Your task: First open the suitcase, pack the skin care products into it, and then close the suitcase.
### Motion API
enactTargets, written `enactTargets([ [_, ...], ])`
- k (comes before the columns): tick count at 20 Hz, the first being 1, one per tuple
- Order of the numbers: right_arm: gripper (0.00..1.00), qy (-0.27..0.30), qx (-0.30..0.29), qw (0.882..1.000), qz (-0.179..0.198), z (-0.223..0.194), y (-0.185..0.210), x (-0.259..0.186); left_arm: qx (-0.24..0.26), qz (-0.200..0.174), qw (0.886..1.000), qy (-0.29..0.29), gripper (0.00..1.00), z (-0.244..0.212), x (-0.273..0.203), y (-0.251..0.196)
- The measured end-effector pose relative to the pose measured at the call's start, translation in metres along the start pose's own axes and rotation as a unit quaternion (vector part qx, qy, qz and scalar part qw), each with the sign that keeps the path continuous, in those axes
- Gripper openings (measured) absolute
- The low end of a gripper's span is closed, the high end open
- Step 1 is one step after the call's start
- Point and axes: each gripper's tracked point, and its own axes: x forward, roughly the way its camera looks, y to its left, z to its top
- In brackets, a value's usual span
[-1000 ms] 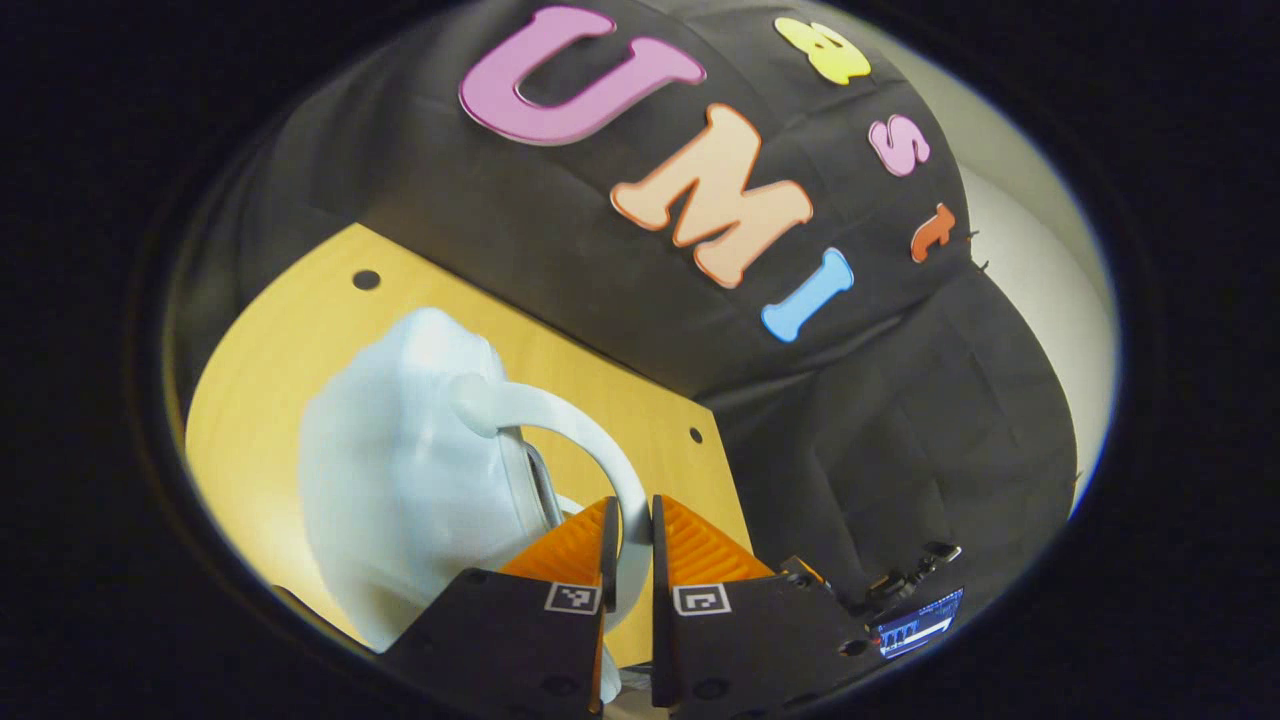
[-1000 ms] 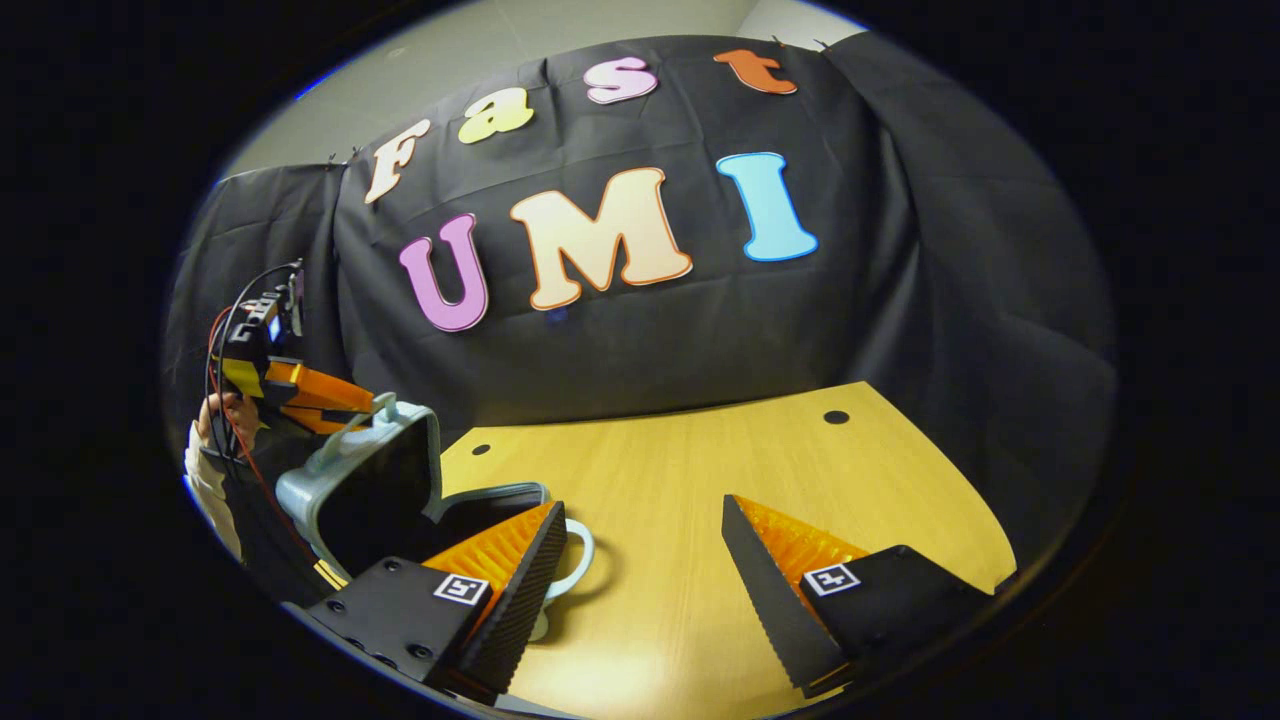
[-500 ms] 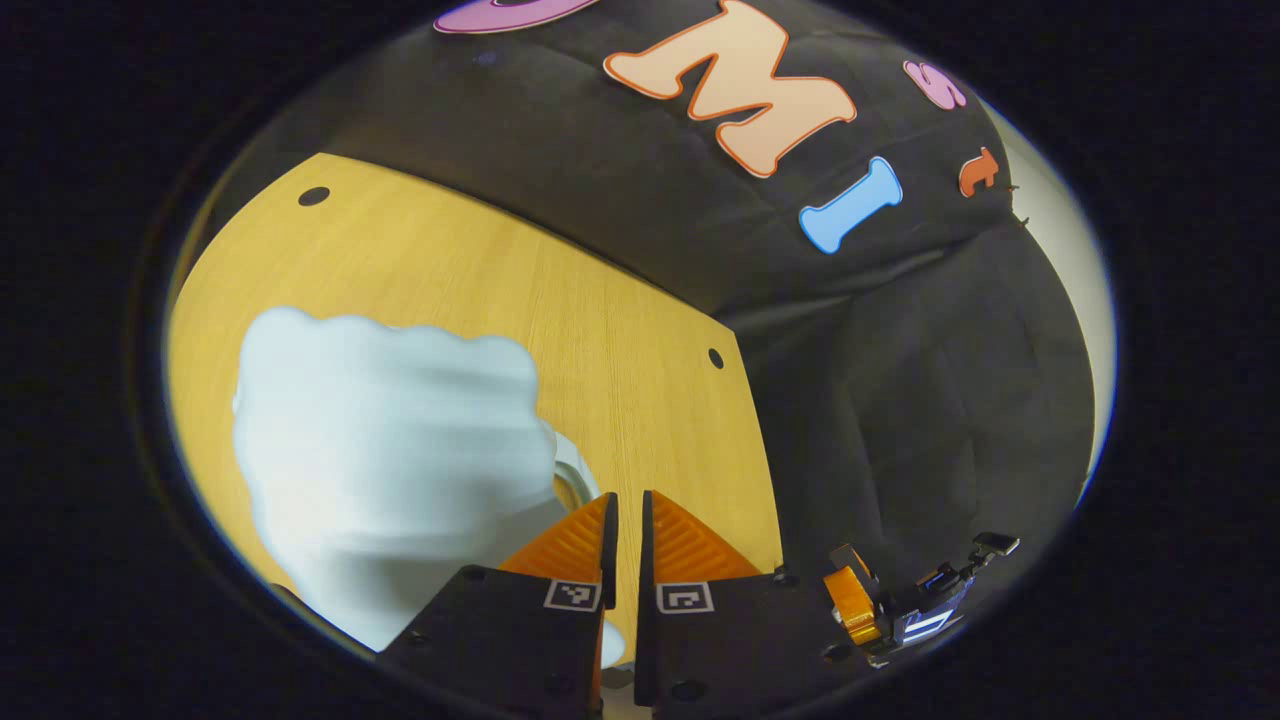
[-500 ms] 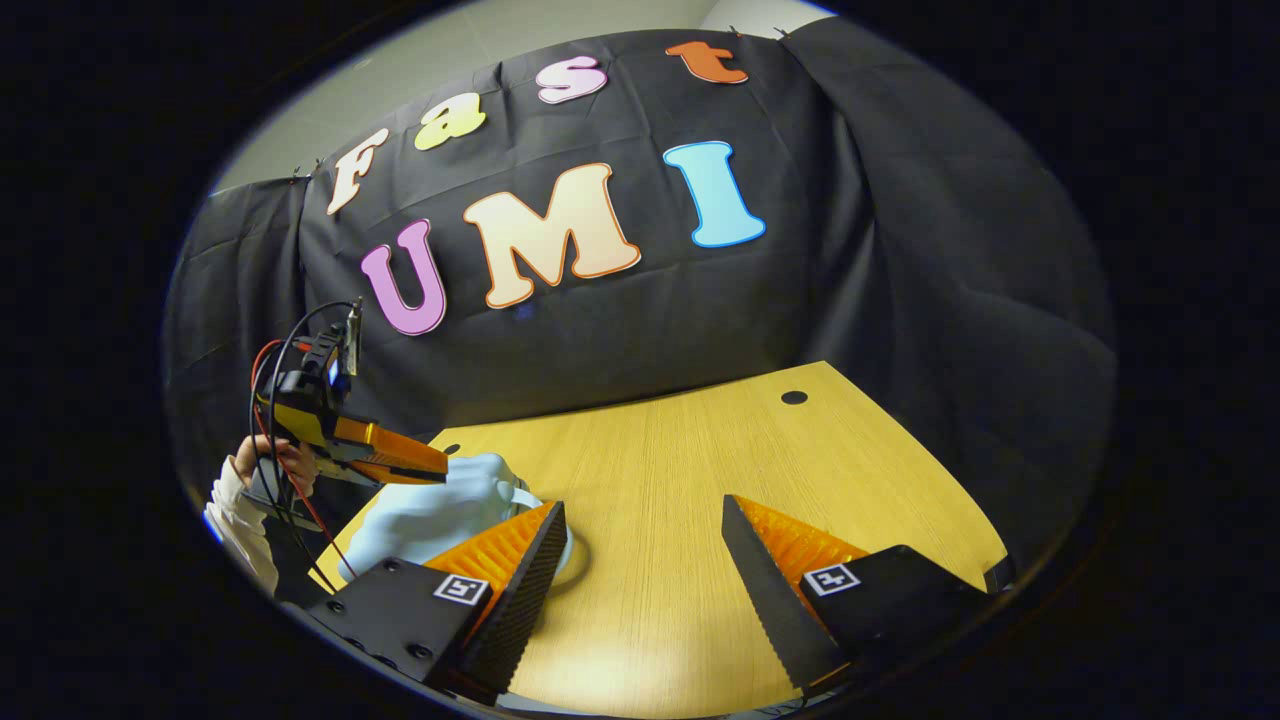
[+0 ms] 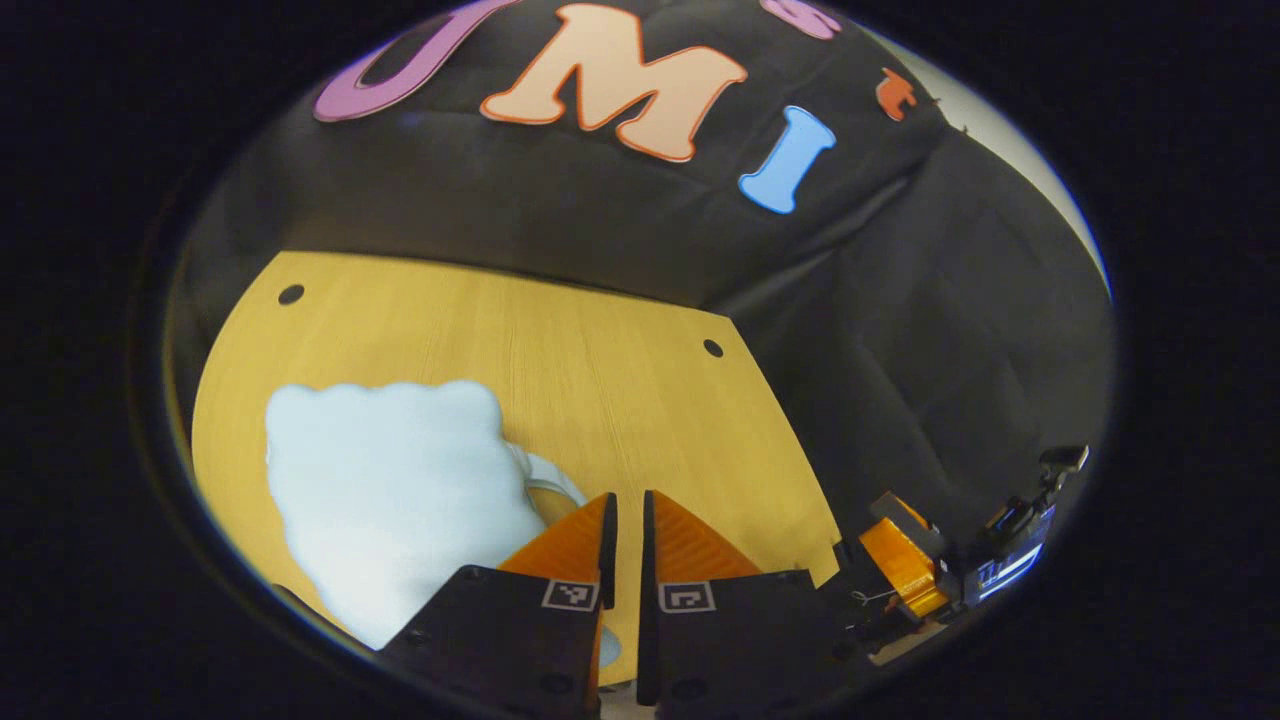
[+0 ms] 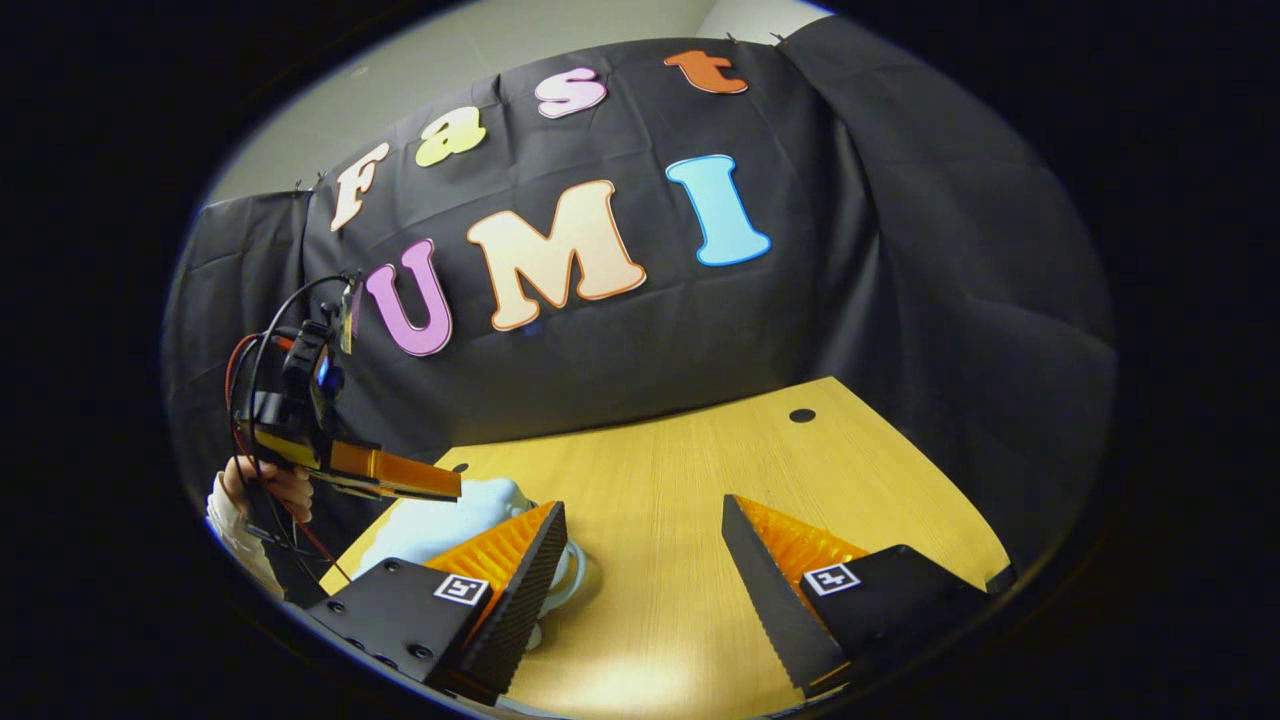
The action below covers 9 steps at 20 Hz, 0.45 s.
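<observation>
Left gripper view: I note my left gripper (image 5: 626,515) clenched on nothing at bottom centre, with the pale blue suitcase (image 5: 390,500) lying closed on the wooden table (image 5: 600,370) at lower left. Right gripper view: my right gripper (image 6: 645,520) stands released at the bottom, the suitcase (image 6: 445,520) behind its left finger at lower left.

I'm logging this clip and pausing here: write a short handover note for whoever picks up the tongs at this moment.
Left tongs: shut, empty, just above the table beside the suitcase.
Right tongs: open, empty, low over the table.
Suitcase: pale blue, lying flat and closed on the table, handle toward the left tongs.
Done: lid is down.
Left: I can't see inside, so I can't confirm the skin care products are packed; check that and whether the closure is fastened.
</observation>
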Motion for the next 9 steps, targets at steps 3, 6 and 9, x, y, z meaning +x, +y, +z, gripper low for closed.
enactTargets([
  [3,0.98,-0.01,-0.003,1.0,0.006,0.009,0.005,-0.004,0.033,0.004,0.999,-0.004,0.12,-0.008,-0.006,-0.018],
  [6,0.98,-0.016,-0.003,1.0,0.01,0.015,0.009,-0.009,0.058,0.009,0.998,-0.003,0.26,-0.021,-0.012,-0.032],
  [9,0.98,-0.021,-0.014,1.0,0.008,0.016,0.009,-0.014,0.093,0.032,0.995,-0.006,0.42,-0.034,-0.015,-0.032],
])
